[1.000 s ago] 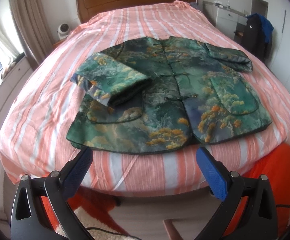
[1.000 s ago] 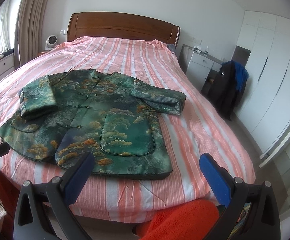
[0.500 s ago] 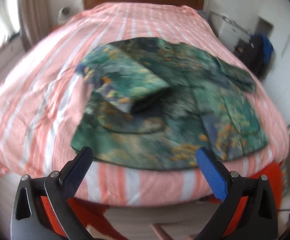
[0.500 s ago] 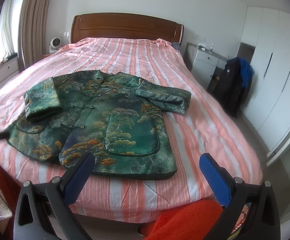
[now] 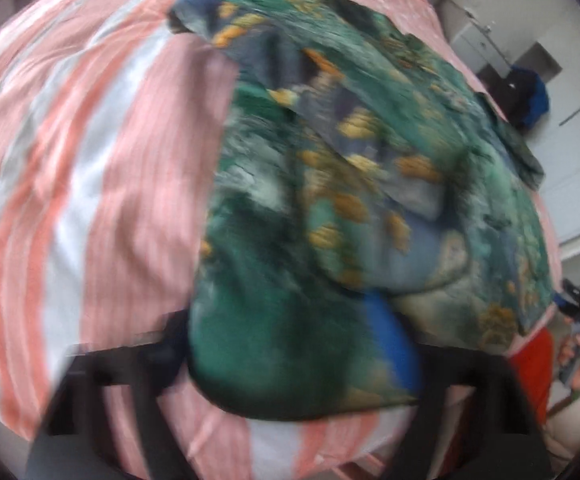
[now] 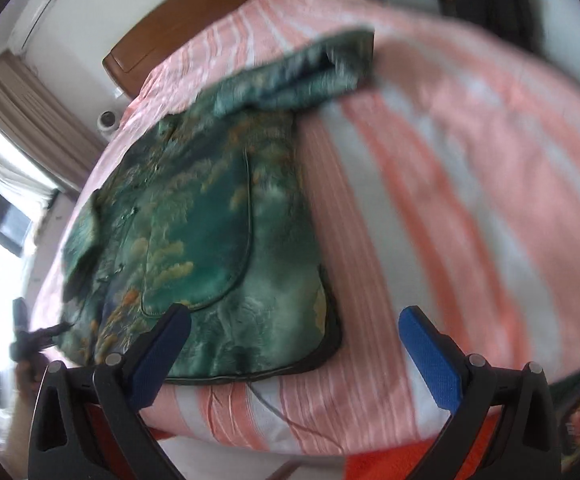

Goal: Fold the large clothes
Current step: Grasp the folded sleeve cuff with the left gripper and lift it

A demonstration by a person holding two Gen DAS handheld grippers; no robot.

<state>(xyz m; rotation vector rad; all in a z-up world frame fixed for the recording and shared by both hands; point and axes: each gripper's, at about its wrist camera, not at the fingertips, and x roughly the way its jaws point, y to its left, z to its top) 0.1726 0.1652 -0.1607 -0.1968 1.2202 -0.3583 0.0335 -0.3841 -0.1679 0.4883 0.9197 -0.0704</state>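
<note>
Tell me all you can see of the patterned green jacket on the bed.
The jacket is shiny, satin-looking green cloth with gold and blue landscape print, dark piping and a curved patch pocket. It lies front-up on the striped bedspread, one sleeve folded across the body, hem near the bed's foot. The left gripper is at its hem corner, blurred.

— What colours are seen on the jacket (image 6: 210, 216)?
— Deep green is shown, patterned with gold-orange foliage and grey-blue patches (blurred in the left wrist view).
— And the bed cover (image 6: 470, 184)?
— Salmon-pink and white stripes are seen across it.
— The headboard (image 6: 162, 36)?
— Brown wood is shown.
— The right gripper (image 6: 294, 332)?
— A black frame is seen, with blue pads (image 6: 426, 356) on the jaws; an orange cloth (image 6: 390, 464) is seen below.
</note>
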